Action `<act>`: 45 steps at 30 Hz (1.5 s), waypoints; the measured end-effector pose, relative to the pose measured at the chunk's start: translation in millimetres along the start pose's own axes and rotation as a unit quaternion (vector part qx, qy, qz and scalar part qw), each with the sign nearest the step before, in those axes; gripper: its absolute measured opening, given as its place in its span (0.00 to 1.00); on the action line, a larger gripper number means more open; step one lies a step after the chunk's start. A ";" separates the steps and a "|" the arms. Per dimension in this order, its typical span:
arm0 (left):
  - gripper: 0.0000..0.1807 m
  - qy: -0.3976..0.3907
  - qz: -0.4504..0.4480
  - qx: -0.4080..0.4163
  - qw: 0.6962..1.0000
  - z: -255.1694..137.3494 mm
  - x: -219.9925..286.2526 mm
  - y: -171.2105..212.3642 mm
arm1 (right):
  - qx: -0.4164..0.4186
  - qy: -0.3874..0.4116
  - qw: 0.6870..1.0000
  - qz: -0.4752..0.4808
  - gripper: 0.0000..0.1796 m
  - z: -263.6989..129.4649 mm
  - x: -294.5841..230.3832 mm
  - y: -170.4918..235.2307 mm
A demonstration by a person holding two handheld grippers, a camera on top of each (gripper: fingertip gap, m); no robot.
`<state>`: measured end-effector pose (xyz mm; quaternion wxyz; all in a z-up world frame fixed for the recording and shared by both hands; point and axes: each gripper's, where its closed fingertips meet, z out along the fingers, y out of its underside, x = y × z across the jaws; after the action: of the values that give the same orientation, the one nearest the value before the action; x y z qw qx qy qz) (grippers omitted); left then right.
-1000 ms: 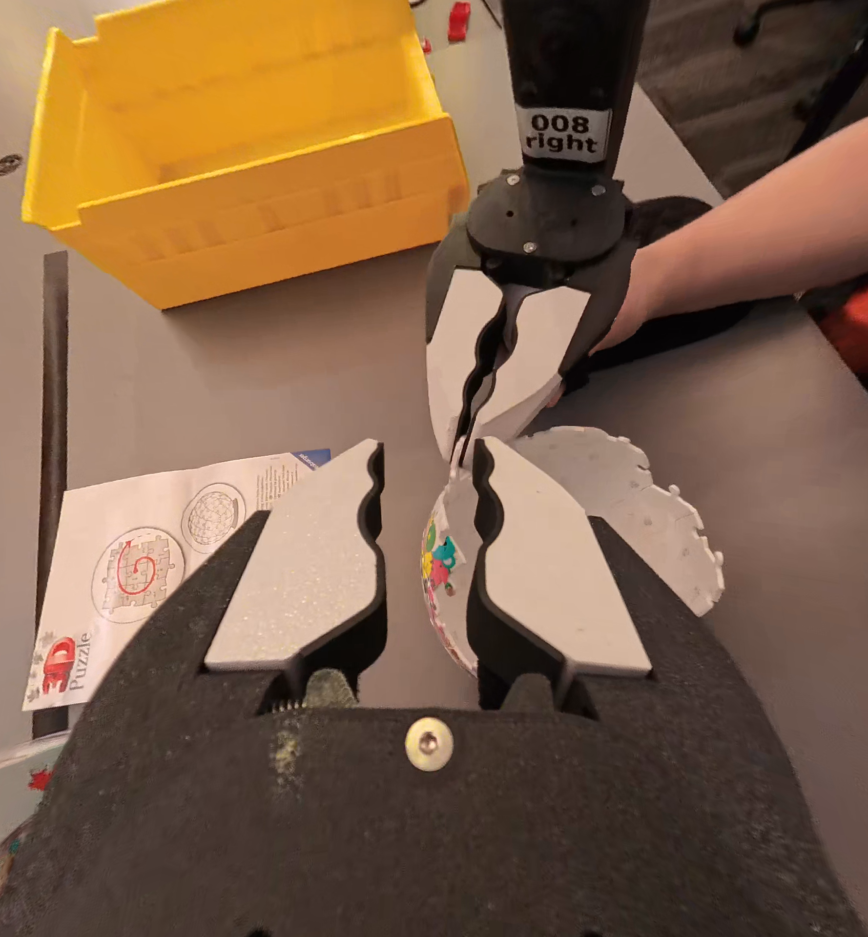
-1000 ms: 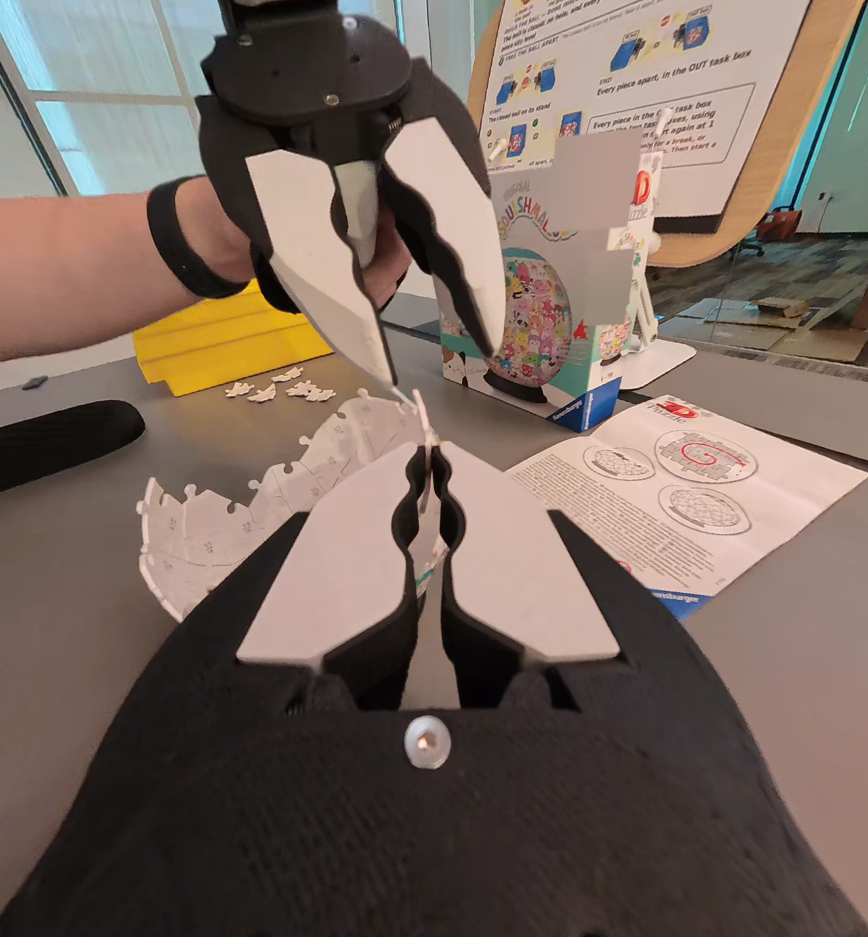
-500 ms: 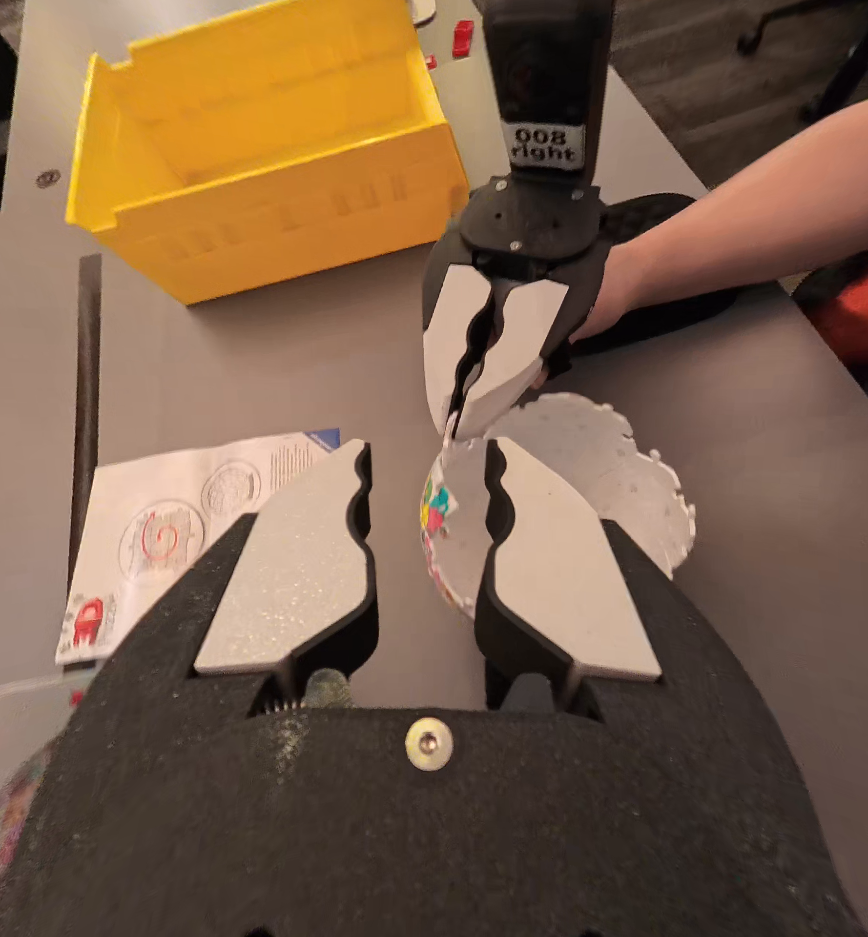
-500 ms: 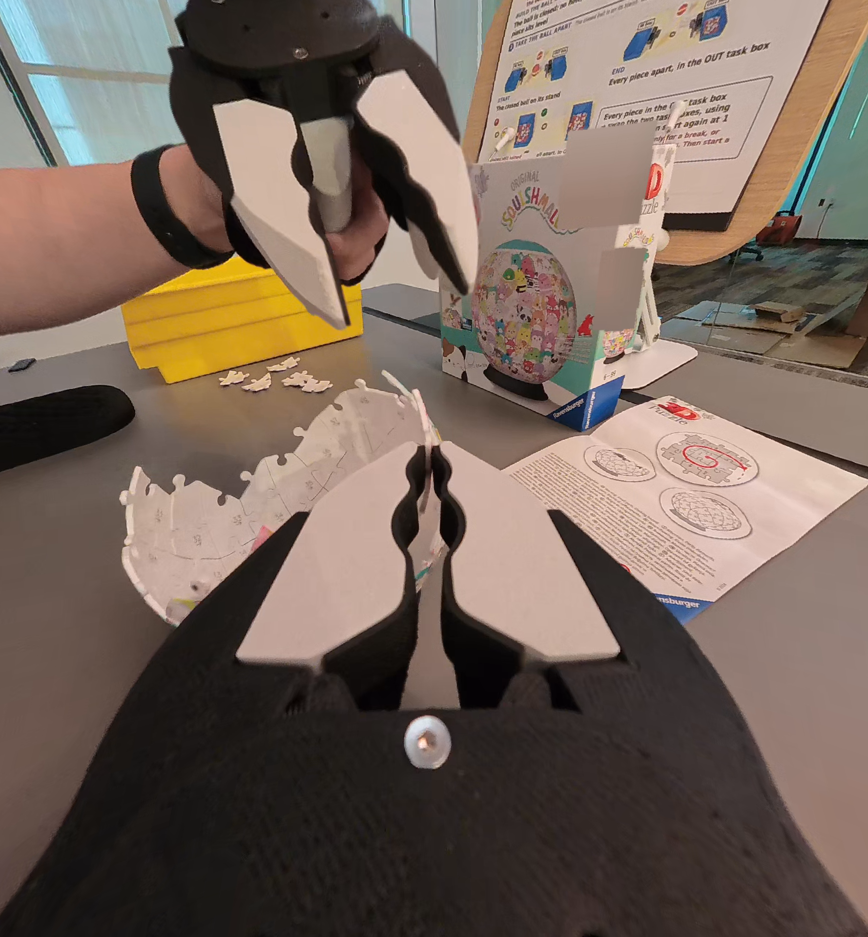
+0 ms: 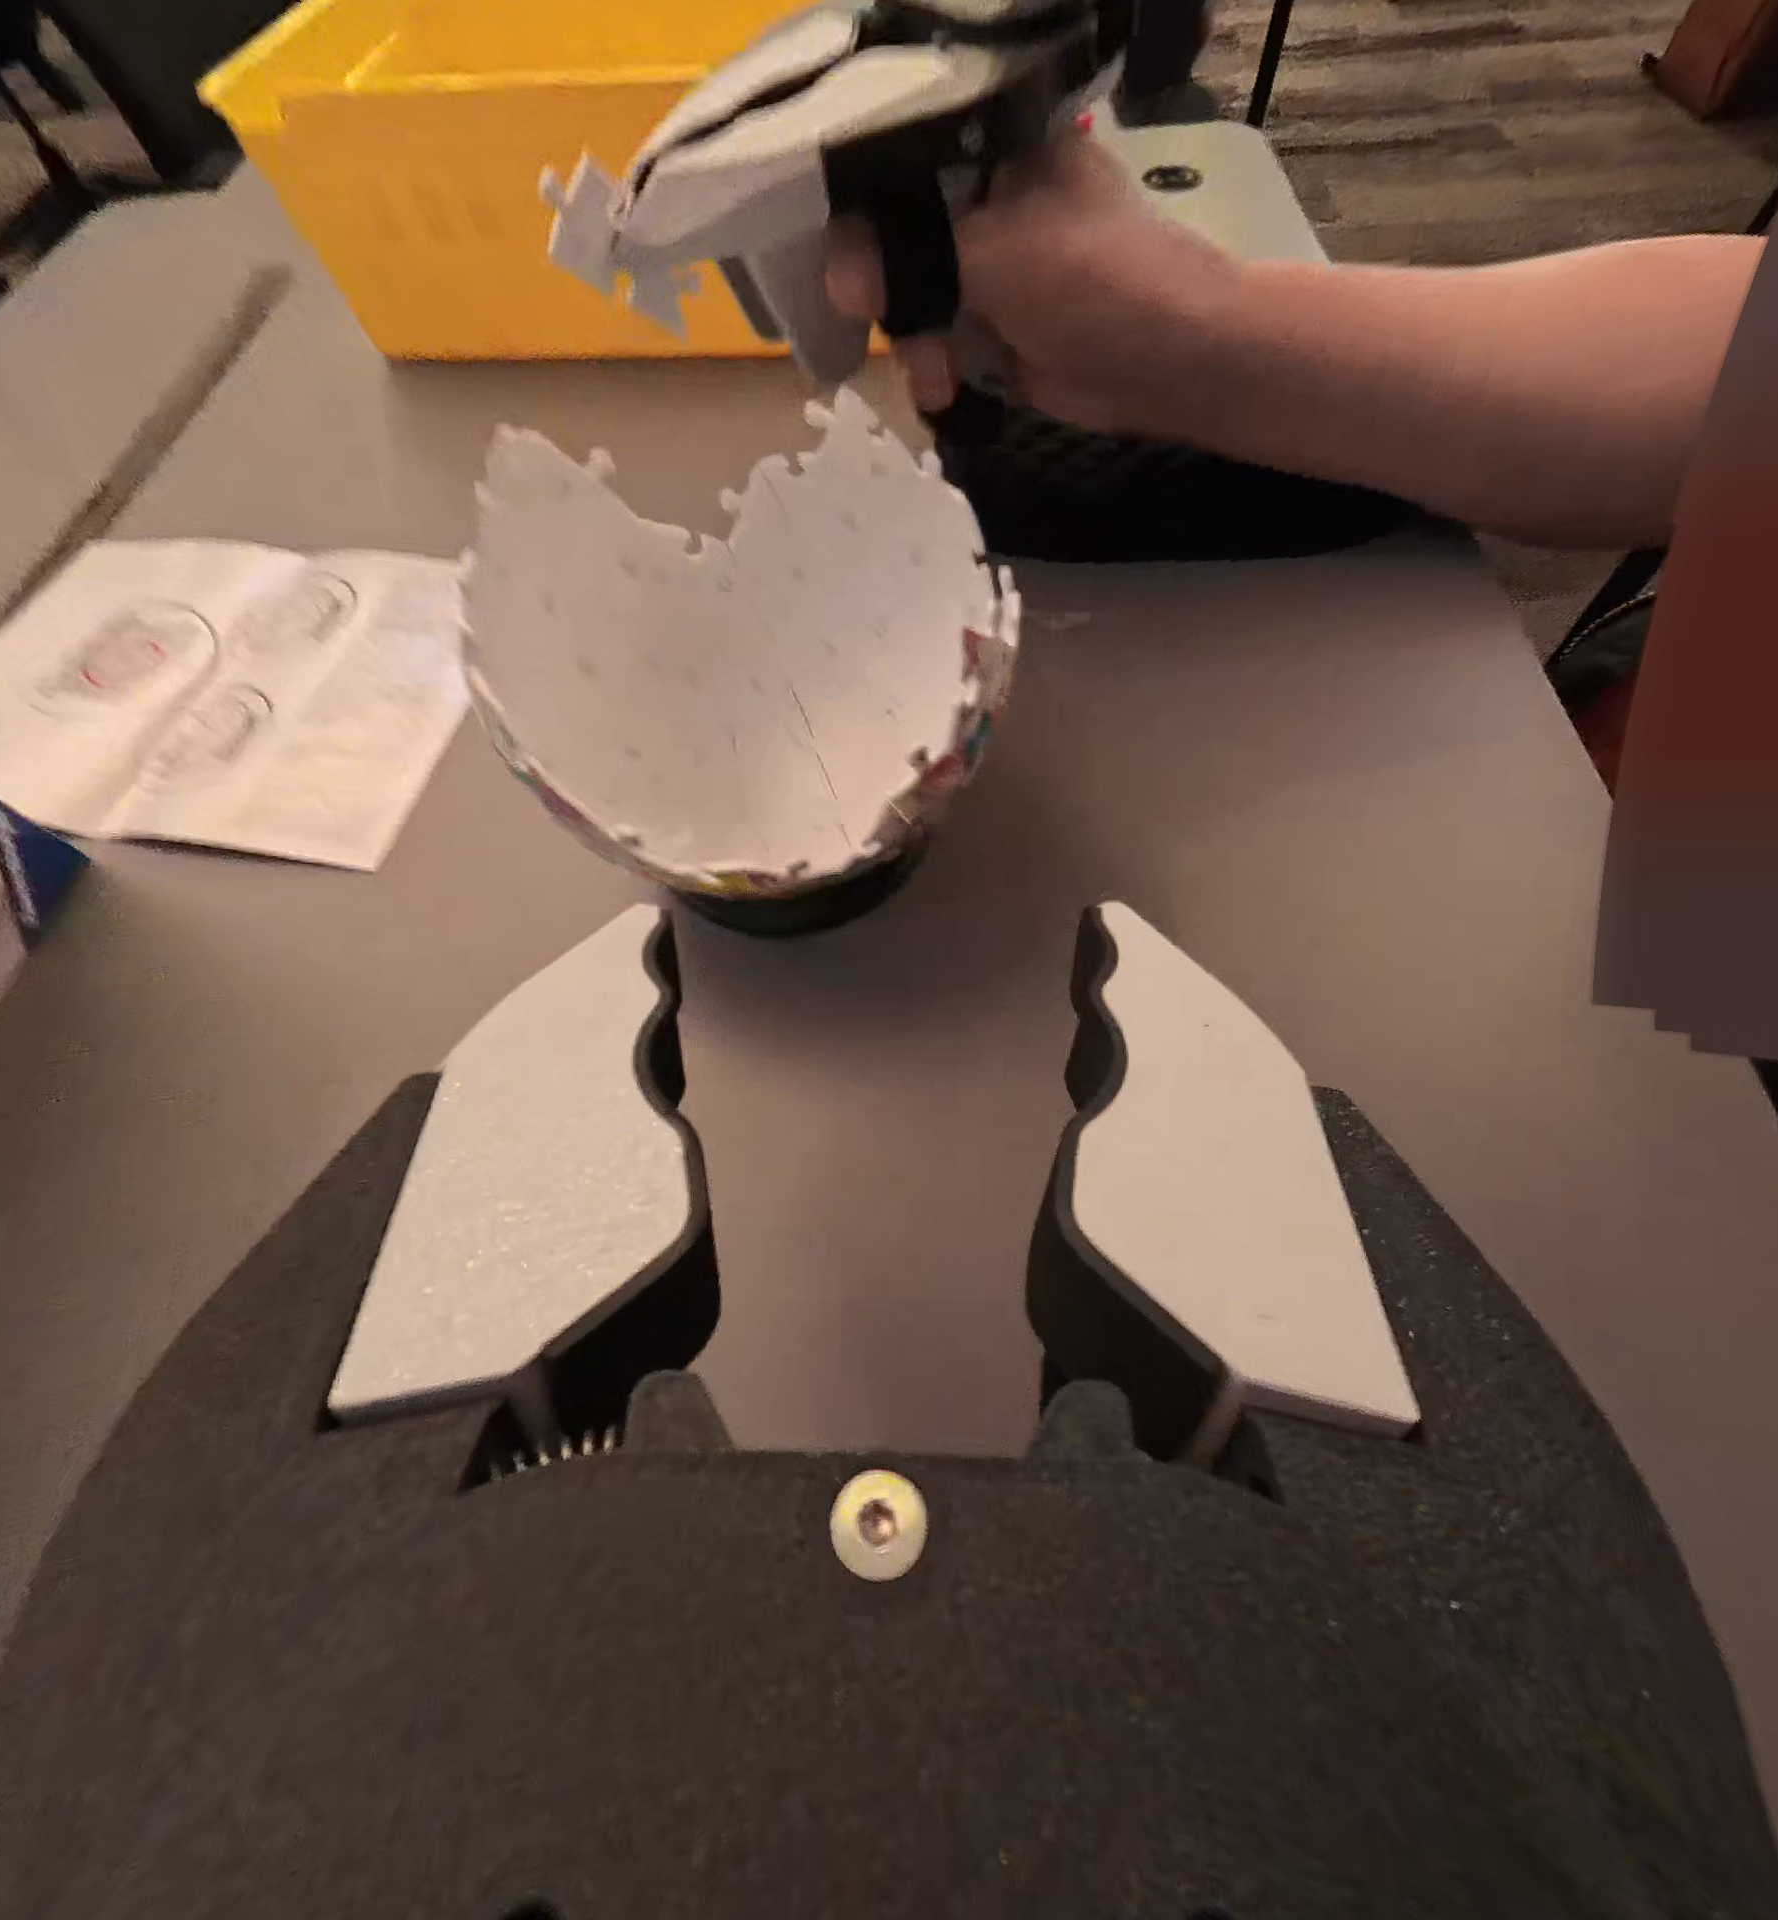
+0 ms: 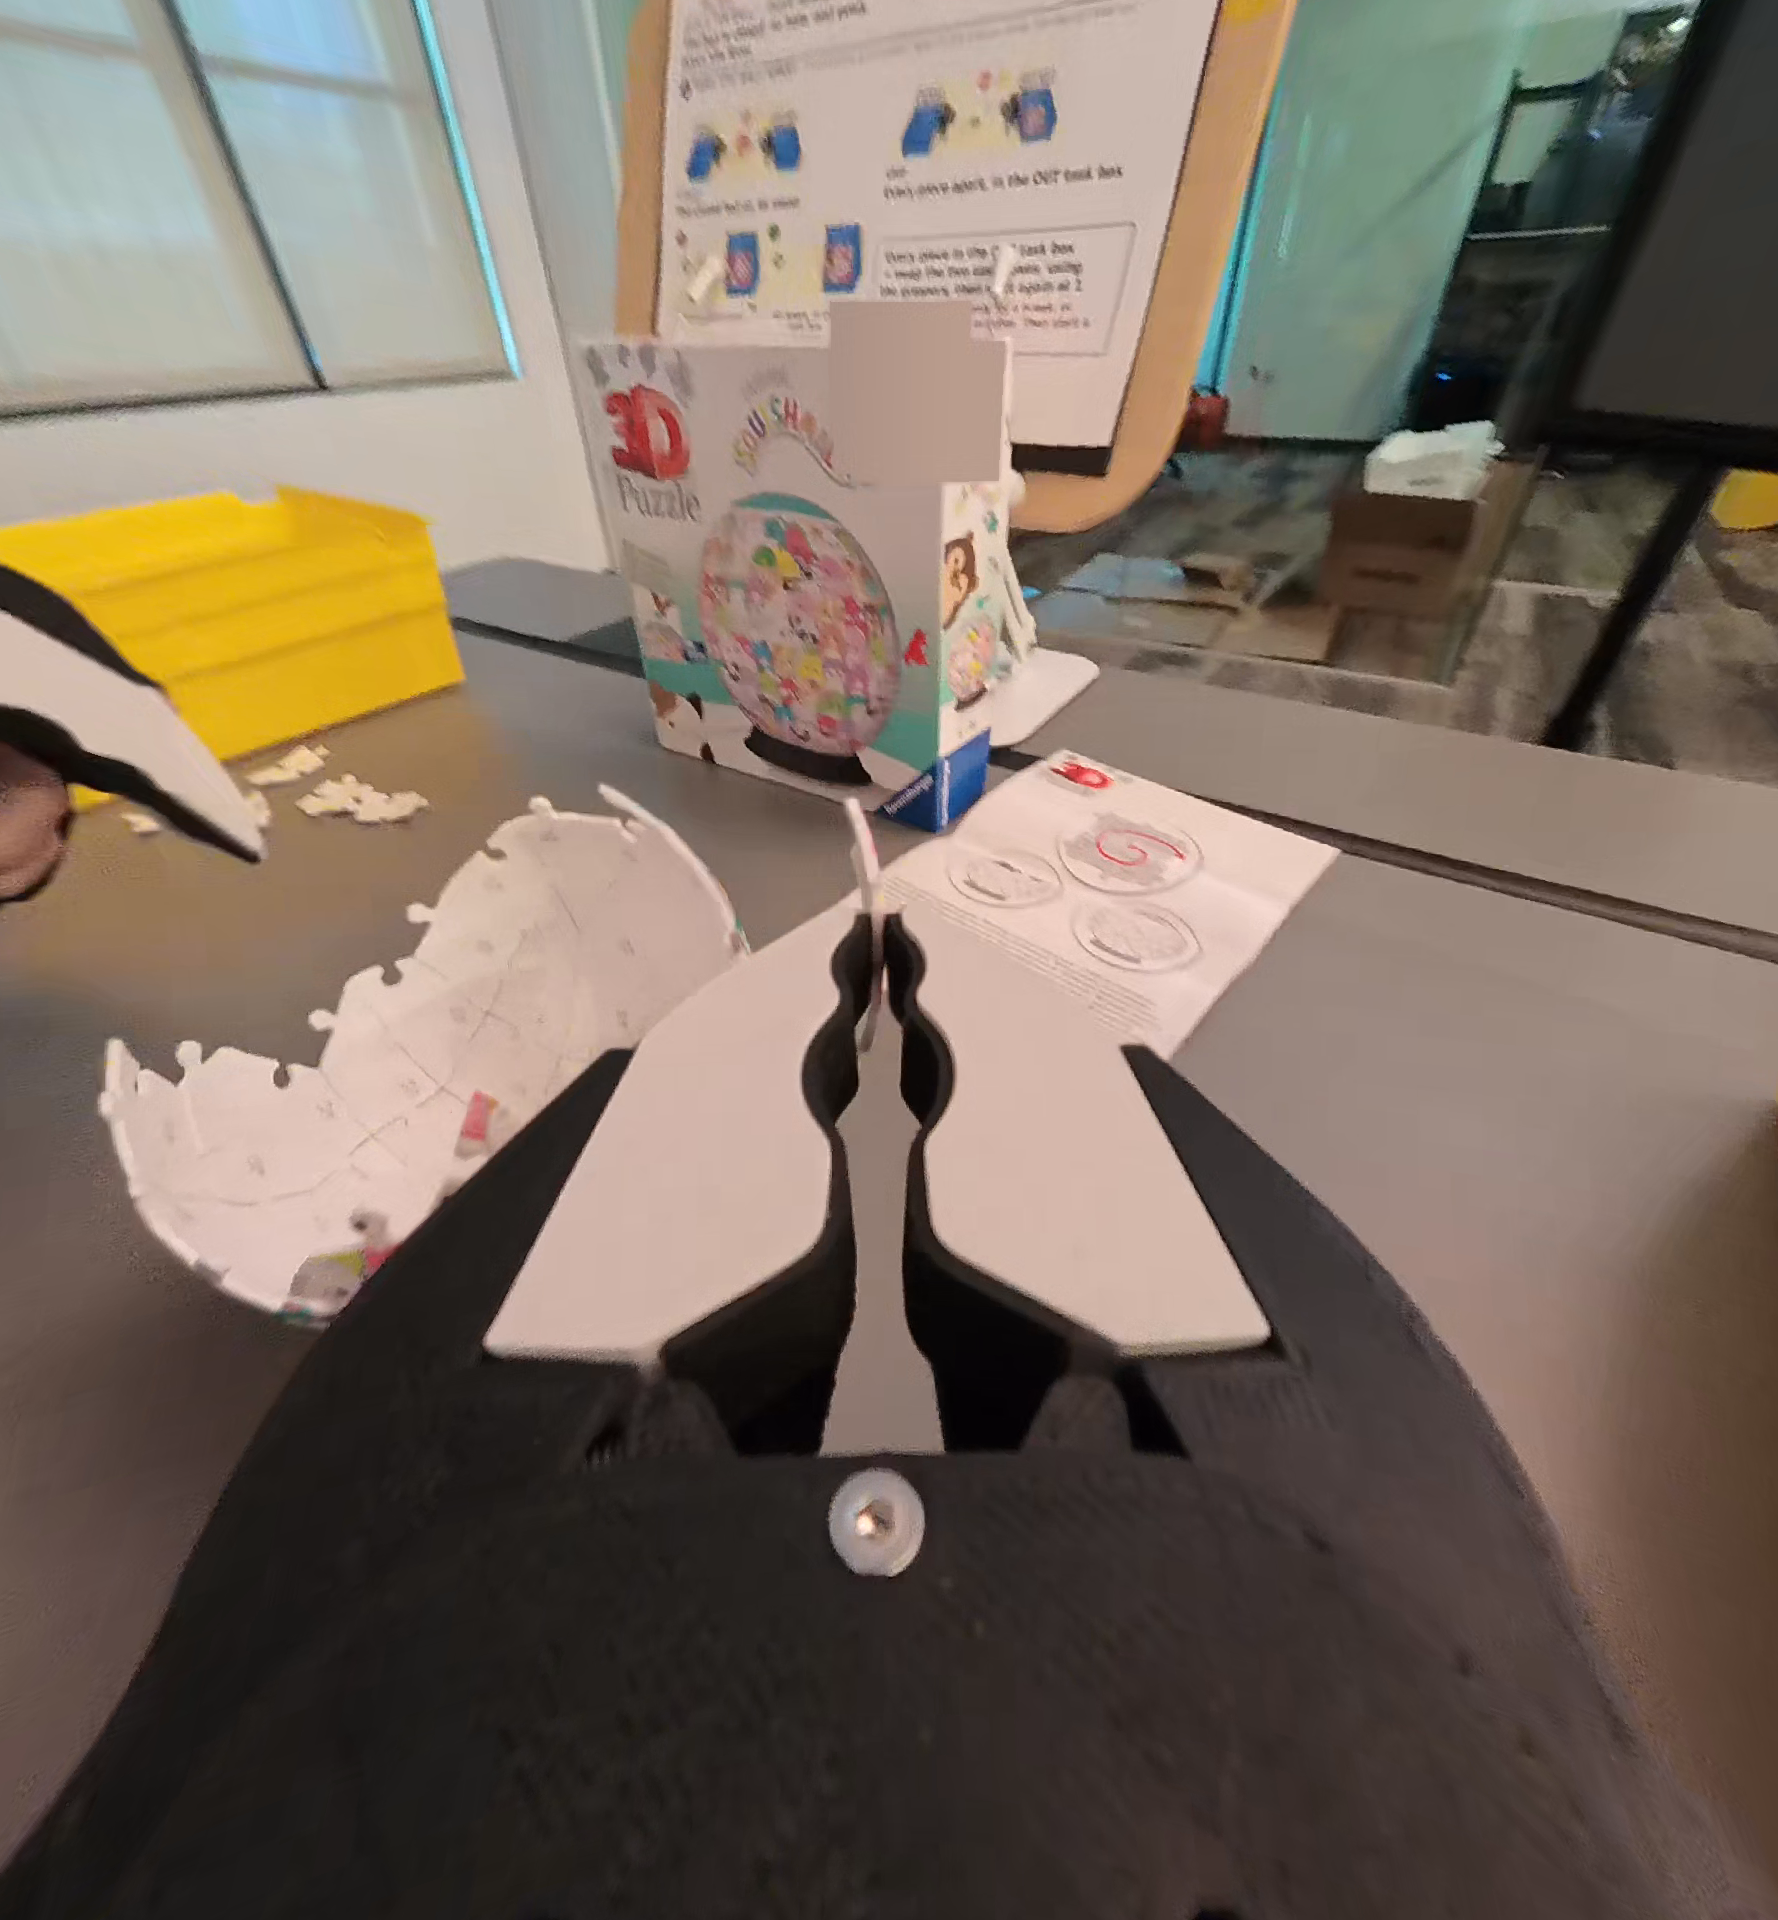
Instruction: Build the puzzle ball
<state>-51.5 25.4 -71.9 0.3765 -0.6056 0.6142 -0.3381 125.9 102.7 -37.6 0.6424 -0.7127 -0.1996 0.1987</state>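
Yellow bin (image 5: pixel 511 177); white-lined, multicoloured puzzle ball (image 5: pixel 719 665).

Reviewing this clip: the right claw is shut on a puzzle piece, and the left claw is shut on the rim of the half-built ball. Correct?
Not quite. The left claw is open and holds nothing, short of the half-built ball, as the left wrist view shows. The right claw is indeed shut on a puzzle piece.
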 end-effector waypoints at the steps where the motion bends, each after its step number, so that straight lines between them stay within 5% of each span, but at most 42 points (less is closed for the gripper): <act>1: 0.41 -0.009 -0.002 -0.006 1.000 2.9 2.8 6.0 | -0.014 0.014 1.000 -0.002 0.02 -5.1 0.5 1.0; 4: 0.46 -0.056 0.018 -0.034 0.998 17.2 -4.8 21.6 | -0.044 0.086 0.995 0.024 0.02 -19.5 13.2 8.0; 17: 0.48 -0.124 0.013 -0.064 0.990 65.2 -39.9 37.1 | -0.270 0.077 0.960 -0.021 0.02 -19.8 -13.9 86.3; 33: 0.42 -0.138 0.013 -0.017 0.990 61.6 -24.8 11.5 | -0.300 0.048 0.950 -0.068 0.02 -8.6 -31.1 94.7; 45: 0.42 -0.146 -0.067 -0.028 0.987 59.0 -11.8 7.7 | -0.330 0.012 0.944 -0.025 0.02 -16.1 -41.7 102.4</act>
<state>-4.0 39.8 -106.8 0.4214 -0.6983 0.5202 -0.2534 102.4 57.0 -136.8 0.3784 -0.8818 -0.2642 0.0968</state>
